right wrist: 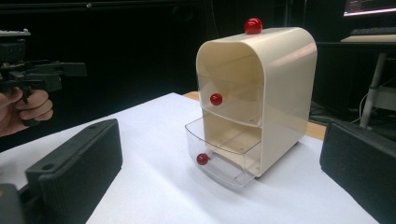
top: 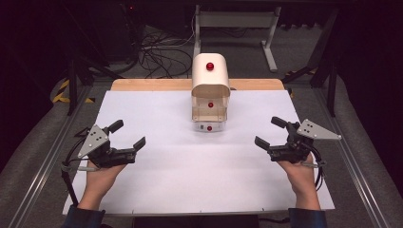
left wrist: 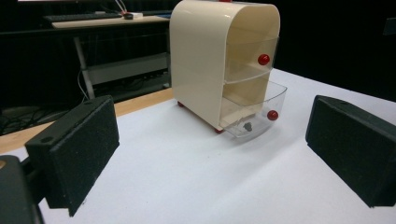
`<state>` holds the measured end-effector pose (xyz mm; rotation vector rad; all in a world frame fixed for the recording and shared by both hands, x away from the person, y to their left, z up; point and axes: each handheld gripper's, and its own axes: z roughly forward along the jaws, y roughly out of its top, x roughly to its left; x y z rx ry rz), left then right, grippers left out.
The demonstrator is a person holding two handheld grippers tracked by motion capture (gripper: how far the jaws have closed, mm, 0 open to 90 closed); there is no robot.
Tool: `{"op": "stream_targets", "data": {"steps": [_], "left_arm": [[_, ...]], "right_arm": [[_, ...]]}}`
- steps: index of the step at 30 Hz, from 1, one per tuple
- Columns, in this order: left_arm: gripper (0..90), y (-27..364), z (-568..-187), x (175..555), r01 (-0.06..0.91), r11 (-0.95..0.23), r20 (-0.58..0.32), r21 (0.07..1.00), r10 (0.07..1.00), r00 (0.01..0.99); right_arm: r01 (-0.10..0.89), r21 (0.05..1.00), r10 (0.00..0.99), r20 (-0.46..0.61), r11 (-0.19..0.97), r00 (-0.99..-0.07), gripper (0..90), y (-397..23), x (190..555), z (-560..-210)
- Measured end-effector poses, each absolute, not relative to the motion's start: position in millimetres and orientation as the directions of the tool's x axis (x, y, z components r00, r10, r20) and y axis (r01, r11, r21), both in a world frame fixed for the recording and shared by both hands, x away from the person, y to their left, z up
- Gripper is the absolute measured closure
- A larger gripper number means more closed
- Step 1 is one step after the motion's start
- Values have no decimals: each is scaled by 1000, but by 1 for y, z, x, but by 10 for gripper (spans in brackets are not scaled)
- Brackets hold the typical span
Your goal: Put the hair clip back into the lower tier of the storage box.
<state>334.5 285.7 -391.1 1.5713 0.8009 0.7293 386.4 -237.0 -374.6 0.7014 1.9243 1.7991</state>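
standing: rounded cream plastic cabinet, clear lower drawer ajar

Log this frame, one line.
left gripper: open, empty | right gripper: open, empty | cabinet: bottom drawer pulled out, upper drawer shut

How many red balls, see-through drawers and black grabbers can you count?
Red knobs: 3 (top, upper drawer, lower drawer)
Clear drawers: 2 (upper, lower)
Grippers: 2 (left gripper, right gripper)
Cream cabinet: 1
Total: 8
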Motion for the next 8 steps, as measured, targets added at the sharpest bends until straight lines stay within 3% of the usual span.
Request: {"op": "stream_targets", "data": {"steps": [8], "left_arm": [[37,287,-392,336,102,-98,22,990,819,573]], "right_arm": [[89,996,622,50,32,-782,0,-239,388,-376]]}}
